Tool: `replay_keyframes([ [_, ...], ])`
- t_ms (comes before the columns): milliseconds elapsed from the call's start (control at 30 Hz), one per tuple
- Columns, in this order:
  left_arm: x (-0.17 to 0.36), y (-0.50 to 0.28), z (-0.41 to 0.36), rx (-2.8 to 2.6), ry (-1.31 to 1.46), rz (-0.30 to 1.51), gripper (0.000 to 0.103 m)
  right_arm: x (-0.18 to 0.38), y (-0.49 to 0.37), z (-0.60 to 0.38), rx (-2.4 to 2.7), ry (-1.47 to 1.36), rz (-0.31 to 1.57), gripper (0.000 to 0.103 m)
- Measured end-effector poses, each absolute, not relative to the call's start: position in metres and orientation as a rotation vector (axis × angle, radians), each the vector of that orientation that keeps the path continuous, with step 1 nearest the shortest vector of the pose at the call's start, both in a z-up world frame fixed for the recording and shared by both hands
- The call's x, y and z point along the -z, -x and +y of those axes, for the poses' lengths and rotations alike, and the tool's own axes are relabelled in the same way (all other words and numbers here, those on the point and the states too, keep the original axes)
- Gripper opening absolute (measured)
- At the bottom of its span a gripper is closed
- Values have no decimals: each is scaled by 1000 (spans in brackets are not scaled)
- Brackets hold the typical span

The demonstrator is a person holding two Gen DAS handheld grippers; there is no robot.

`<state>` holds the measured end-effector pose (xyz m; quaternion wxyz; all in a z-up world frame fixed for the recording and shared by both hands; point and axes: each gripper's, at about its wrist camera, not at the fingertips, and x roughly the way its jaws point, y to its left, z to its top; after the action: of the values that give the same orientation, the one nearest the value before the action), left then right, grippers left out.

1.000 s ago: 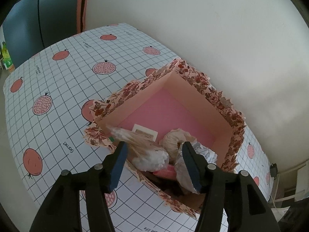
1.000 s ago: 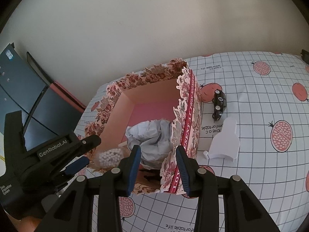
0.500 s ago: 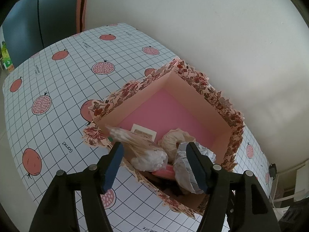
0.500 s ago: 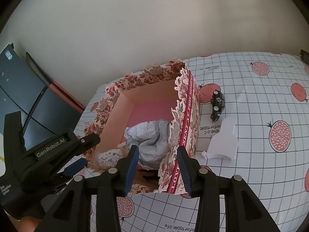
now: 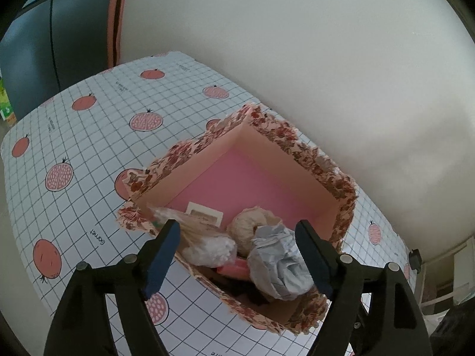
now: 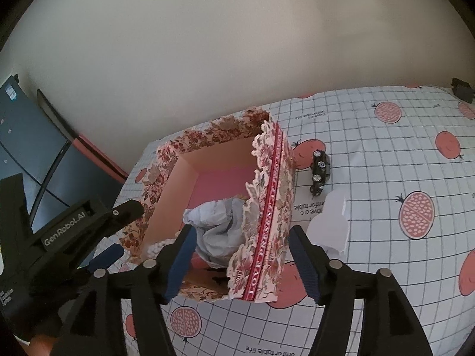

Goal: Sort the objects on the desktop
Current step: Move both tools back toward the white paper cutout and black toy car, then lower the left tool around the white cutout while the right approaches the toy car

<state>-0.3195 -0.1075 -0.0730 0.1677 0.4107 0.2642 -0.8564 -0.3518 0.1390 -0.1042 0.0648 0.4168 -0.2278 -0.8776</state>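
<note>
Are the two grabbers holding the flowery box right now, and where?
No. Left gripper and right gripper have just been opening; their jaws straddle the box walls without pressing.

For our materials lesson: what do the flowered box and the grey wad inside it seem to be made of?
Box: printed cardboard, probably; thin stiff walls, die-cut scalloped rim, matte pink inside. Grey wad: crumpled paper or thin plastic wrap; sharp creases, slight sheen, so it stays uncertain.

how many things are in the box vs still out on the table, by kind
In the box:
crumpled grey paper: 1
clear bag of white beads: 1
beige twine ball: 1
white card: 1
pink item, mostly hidden: 1
On the table:
black toy car: 1
white paper cutout: 1
Total: 7
</note>
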Motion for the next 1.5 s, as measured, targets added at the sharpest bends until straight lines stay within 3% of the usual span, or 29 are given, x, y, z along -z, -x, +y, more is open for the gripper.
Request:
replay_keyframes([
  [300,68,322,-93,2477,-1157,737,82,103,345,164,2710,-1259,-730,89],
  [600,63,326,-72,2542,-1148,707,82,100,336,197,2779,-1274,-754,91],
  [700,59,326,-64,2574,-1133,698,82,96,332,208,2808,-1260,-763,100],
  [1033,45,332,-24,2740,-1108,630,91,85,321,239,2872,-1276,-775,102],
  [1500,40,337,34,2891,-1148,584,92,67,302,291,3017,-1292,-800,102],
])
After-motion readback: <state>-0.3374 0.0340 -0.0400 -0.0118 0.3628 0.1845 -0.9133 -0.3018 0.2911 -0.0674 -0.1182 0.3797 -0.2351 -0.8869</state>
